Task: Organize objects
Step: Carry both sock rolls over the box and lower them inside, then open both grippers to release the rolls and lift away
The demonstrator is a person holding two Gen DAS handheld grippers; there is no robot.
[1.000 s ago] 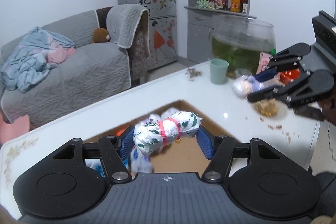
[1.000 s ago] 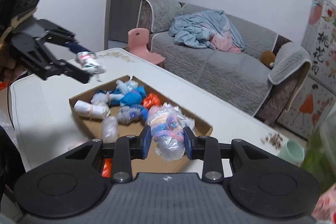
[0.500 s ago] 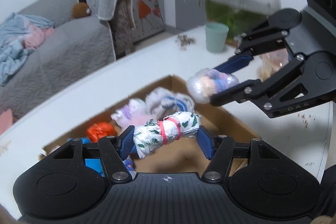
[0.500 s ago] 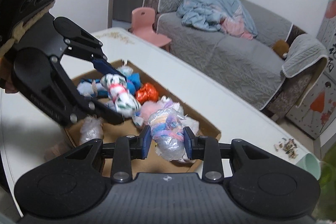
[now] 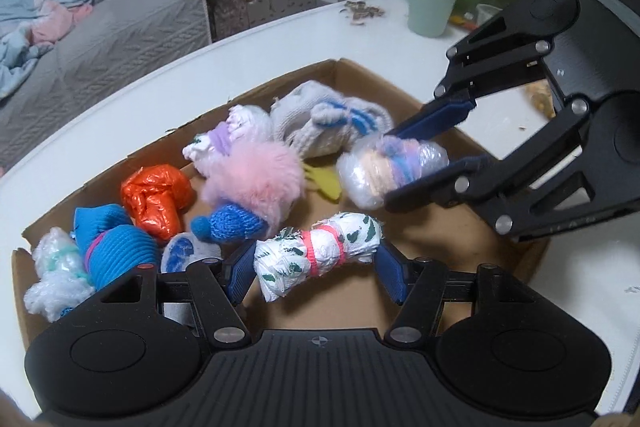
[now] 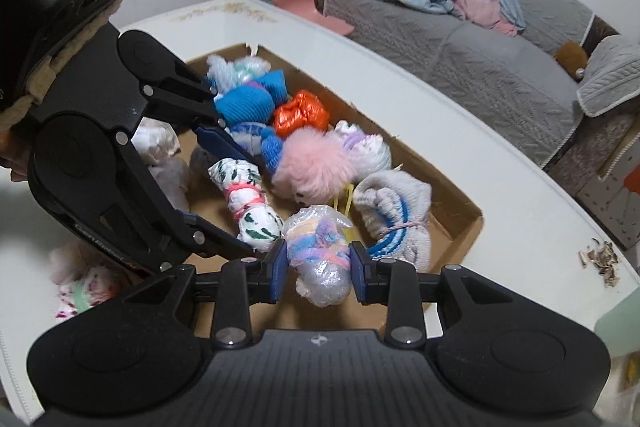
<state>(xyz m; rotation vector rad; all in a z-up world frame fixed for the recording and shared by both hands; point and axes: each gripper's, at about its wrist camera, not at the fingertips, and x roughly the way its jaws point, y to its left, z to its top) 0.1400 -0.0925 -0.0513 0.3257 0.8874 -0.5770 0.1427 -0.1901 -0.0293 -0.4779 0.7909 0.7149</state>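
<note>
Left gripper has its jaws clamped on the white leaf-print bundle with the pink band, low in the centre of the left wrist frame. Right gripper grips the plastic-wrapped pastel bundle, and both hang over the cardboard box on the white desk. This looks like the drop-off step: each load sits above bare cardboard at the near end. Next move calls for lowering and letting go, one side at a time, since the two grippers crowd each other. The pink fluffy ball and grey striped sock roll fill the middle; the box's low walls are close on the right. The mint cup, upper right, stands well apart.
</note>
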